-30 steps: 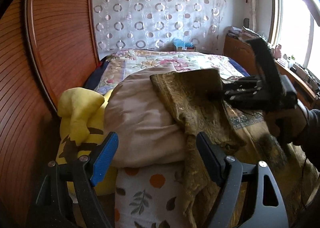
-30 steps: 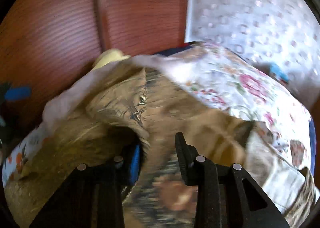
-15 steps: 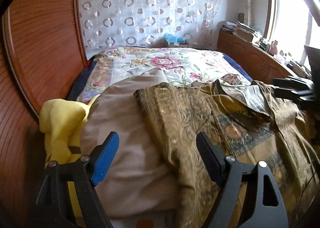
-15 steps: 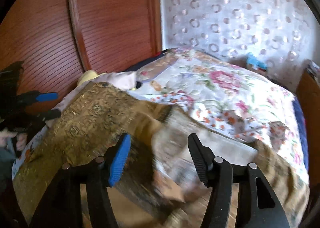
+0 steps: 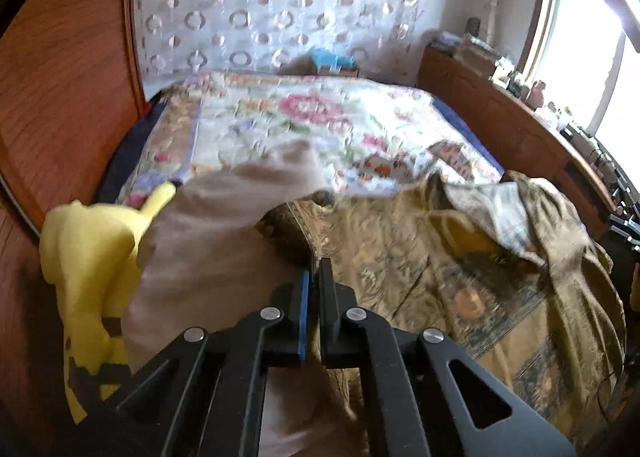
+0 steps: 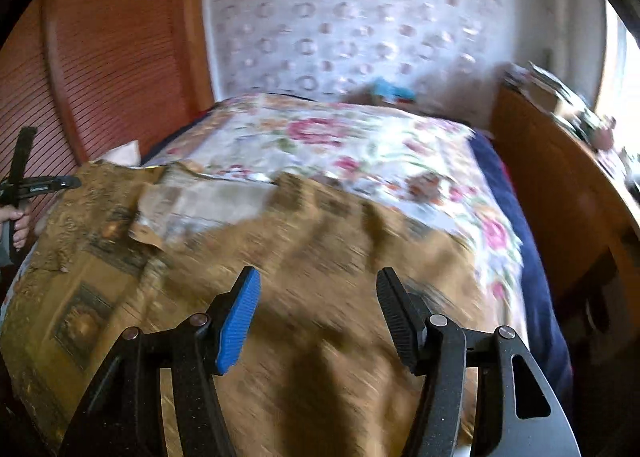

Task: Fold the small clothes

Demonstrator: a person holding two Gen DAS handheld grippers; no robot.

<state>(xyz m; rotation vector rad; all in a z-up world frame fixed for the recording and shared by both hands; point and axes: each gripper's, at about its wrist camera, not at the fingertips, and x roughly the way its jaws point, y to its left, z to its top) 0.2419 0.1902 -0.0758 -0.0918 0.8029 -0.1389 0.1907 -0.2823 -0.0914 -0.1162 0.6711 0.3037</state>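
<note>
A gold-brown patterned garment (image 5: 432,269) lies spread over the near end of the bed, its pale lining turned up at the far edge (image 6: 208,201). In the right wrist view it fills the foreground (image 6: 320,257). My left gripper (image 5: 314,277) is shut, its jaws together over the garment's left edge beside a beige pillow (image 5: 208,257); no cloth shows between them. My right gripper (image 6: 318,297) is open and empty above the garment. The left gripper also shows at the far left of the right wrist view (image 6: 32,185).
A floral quilt (image 5: 304,125) covers the bed. A yellow plush toy (image 5: 92,257) sits by the wooden wardrobe (image 5: 60,77) on the left. A wooden sideboard (image 6: 560,193) with clutter runs along the right under the window. A blue item (image 5: 332,59) lies at the headboard curtain.
My right gripper let go of the garment, opened and drew back to the right. The garment now lies flatter. My left gripper closed from open over the garment's left edge.
</note>
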